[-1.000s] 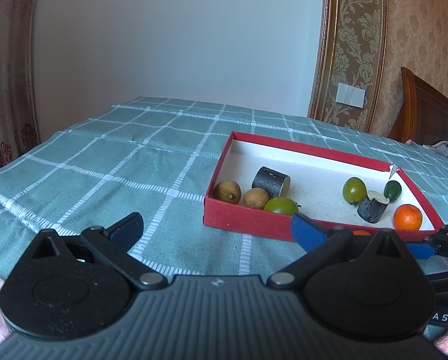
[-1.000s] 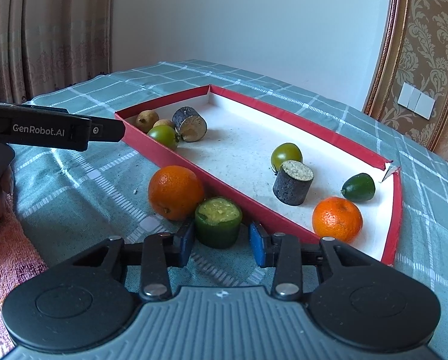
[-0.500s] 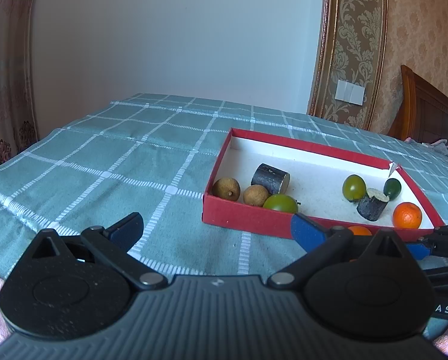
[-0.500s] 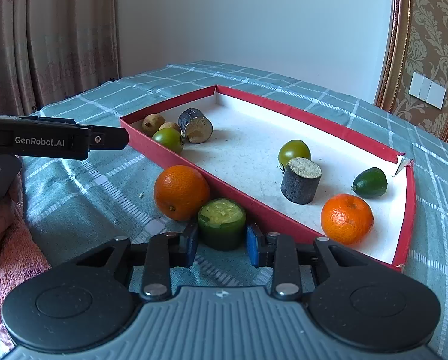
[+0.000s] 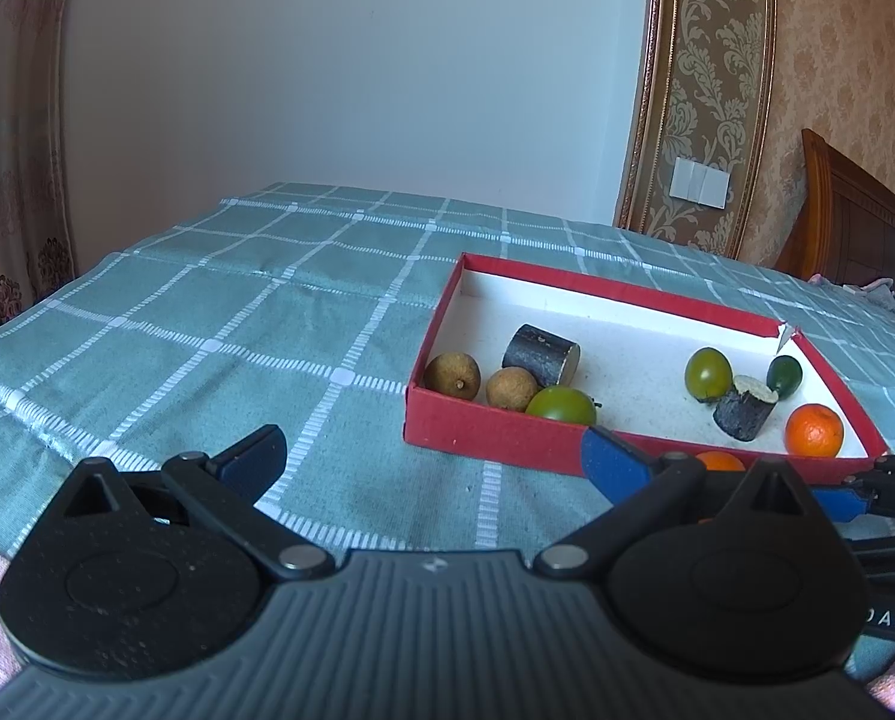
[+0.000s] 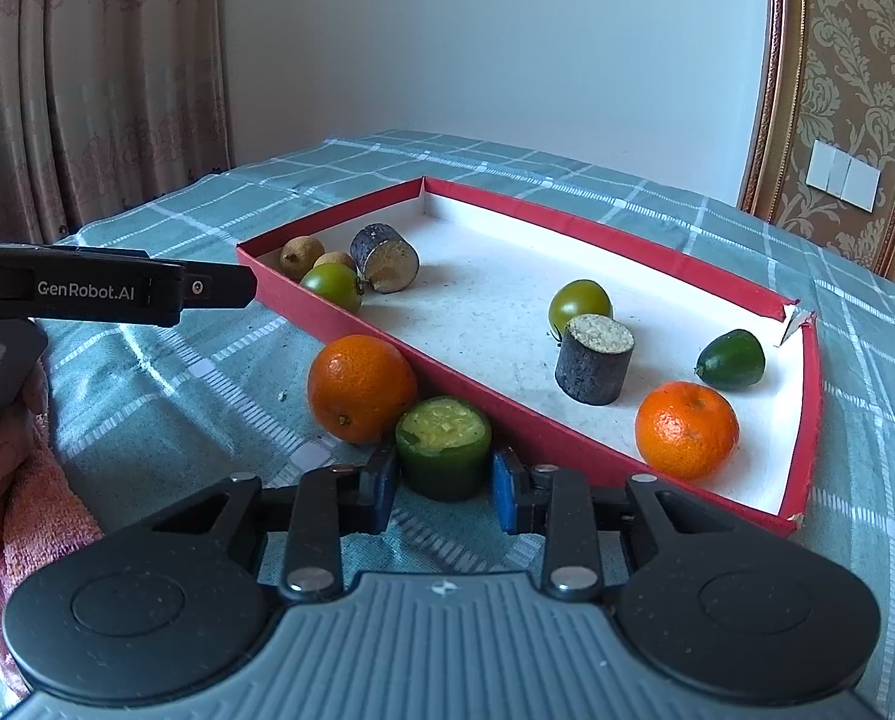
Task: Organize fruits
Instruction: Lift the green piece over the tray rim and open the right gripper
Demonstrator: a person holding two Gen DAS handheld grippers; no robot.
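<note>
Fruits mostly lie in the red box (image 6: 567, 438); outside it, my right gripper (image 6: 444, 489) has closed from loosely straddling to pinching the green cut piece (image 6: 443, 447) beside an orange (image 6: 360, 387). My left gripper (image 5: 429, 450) stays spread, marked "GenRobot.AI".

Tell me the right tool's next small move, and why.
Probably lift straight up a little. The right tool is shut on the green chunk, which sits on the cloth against the red box wall and beside an orange. It must clear that wall before going into the box.
</note>
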